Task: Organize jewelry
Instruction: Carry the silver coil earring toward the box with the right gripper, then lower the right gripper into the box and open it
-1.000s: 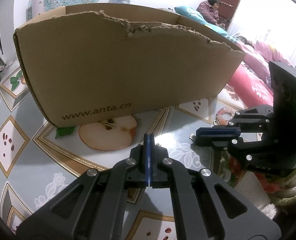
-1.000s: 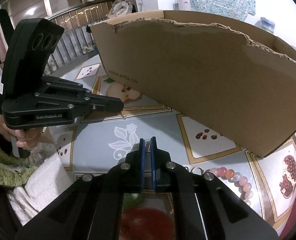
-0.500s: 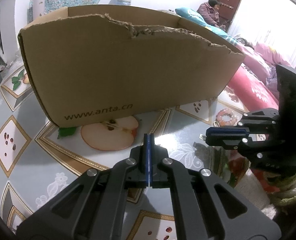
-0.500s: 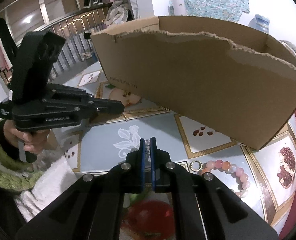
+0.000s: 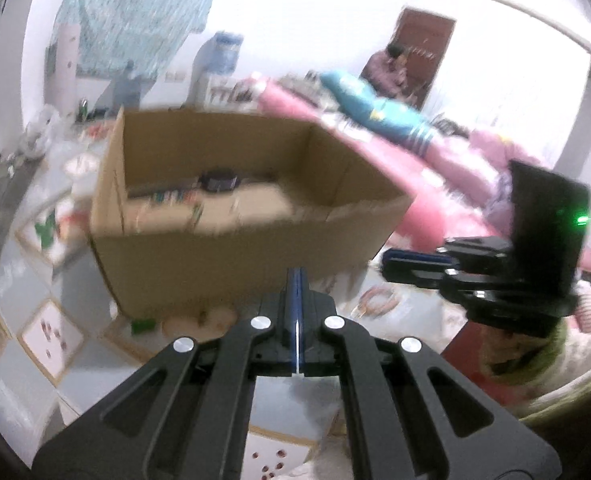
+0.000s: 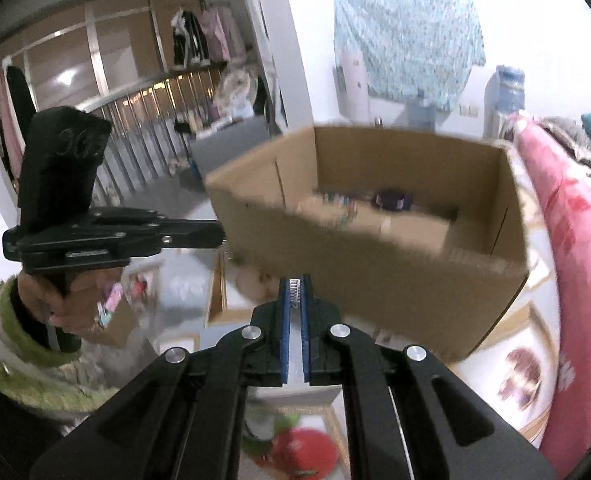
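A: Left gripper: blue pads pressed together, no gap, nothing visible between them. Tips sit in front of the near wall of the cardboard box, below its top edge in the left wrist view.

B: Right gripper: jaws drawn in on a small silvery ribbed piece at the tips. Too small and blurred to name; it looks like a short length of metal chain or band. A narrow slit stays between the pads behind it.

A: Outward from there. The box is open-topped, and both cameras look over the near edge into it. A dark rounded item and a row of small coloured pieces lie on the floor inside, near the far wall. Blurred, so no finer detail.

B: The near edge looks ragged in the right wrist view. The right-hand corner of the box stands close to a pink bedcover.

A: A beaded bracelet lies on the desk just right of the box's near corner, under the right gripper as the left camera sees it.

B: Open room: bare patterned desk surface between the two grippers and in front of the box. The person's hand, with a green cuff, holds the left gripper well left of the box.
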`<state>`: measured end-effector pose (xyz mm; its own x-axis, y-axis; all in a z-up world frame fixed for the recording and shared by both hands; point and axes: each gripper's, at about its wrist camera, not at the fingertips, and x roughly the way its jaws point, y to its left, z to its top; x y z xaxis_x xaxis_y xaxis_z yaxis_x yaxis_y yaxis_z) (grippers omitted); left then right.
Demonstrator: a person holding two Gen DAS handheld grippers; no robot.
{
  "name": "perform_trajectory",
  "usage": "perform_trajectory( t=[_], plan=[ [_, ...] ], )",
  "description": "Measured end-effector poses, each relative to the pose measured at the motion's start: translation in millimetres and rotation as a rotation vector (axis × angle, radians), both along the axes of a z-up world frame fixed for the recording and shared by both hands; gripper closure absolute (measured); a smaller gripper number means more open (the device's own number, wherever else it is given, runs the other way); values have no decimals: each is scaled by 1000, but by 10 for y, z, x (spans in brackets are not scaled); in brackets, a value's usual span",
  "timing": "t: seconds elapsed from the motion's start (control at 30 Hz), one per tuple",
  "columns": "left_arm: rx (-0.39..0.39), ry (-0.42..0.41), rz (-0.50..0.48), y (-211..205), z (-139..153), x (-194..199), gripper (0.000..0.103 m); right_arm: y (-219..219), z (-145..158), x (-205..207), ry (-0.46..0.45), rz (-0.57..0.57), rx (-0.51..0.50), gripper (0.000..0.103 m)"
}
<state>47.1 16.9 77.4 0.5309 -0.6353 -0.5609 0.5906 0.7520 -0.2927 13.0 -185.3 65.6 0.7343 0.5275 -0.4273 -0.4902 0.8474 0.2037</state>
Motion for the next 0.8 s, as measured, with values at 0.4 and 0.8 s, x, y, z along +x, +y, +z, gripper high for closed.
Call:
perform_trajectory(
  t=[0.4, 0.8],
  plan=[
    [54, -4, 17, -349, 347, 748, 103, -419, 417, 630, -6, -33, 50, 98],
    [162, 225, 86, -705, -223, 1569, 103, -449, 280, 1641, 196, -79, 7, 98]
  ],
)
